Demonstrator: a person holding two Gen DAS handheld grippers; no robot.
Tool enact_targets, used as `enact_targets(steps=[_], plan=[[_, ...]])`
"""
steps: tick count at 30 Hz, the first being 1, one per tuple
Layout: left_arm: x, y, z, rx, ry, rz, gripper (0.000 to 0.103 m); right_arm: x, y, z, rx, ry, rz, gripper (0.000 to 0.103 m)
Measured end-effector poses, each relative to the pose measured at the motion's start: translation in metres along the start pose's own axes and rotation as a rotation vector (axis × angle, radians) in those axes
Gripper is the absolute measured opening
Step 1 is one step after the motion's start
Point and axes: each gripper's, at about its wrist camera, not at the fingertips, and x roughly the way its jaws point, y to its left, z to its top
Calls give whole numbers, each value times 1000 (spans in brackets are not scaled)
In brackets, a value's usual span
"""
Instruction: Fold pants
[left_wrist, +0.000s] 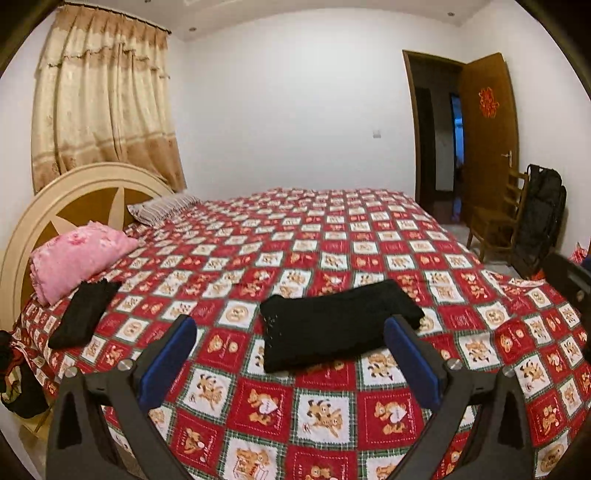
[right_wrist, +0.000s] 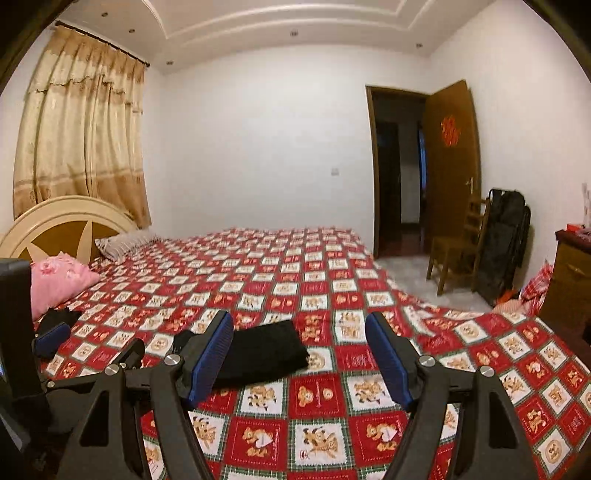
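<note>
While both claws, the left gripper (left_wrist: 290, 341) and right gripper (right_wrist: 299, 345), hover spread and empty, folded black pants (left_wrist: 338, 325) lie mid-bed near the bedspread's (left_wrist: 332, 236) front edge; careless snagging could undo them.

The bed (left_wrist: 332, 236) is viewed from its near edge by both wrist cameras, aimed across the quilt toward the far wall and open door (right_wrist: 448, 155). The folded black pants (left_wrist: 340, 325) are seen closer and centred from the left, off-left from the right.
</note>
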Motion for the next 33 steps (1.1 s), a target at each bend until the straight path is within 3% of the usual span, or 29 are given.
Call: enact_targets(steps=[8,33], plan=[[-10,-3,2,7,-26,-2,103,2,3,-3,5,4,15,75],[-2,-5,-2,12,31,5,103,13,0,-11,18,47,26,76]])
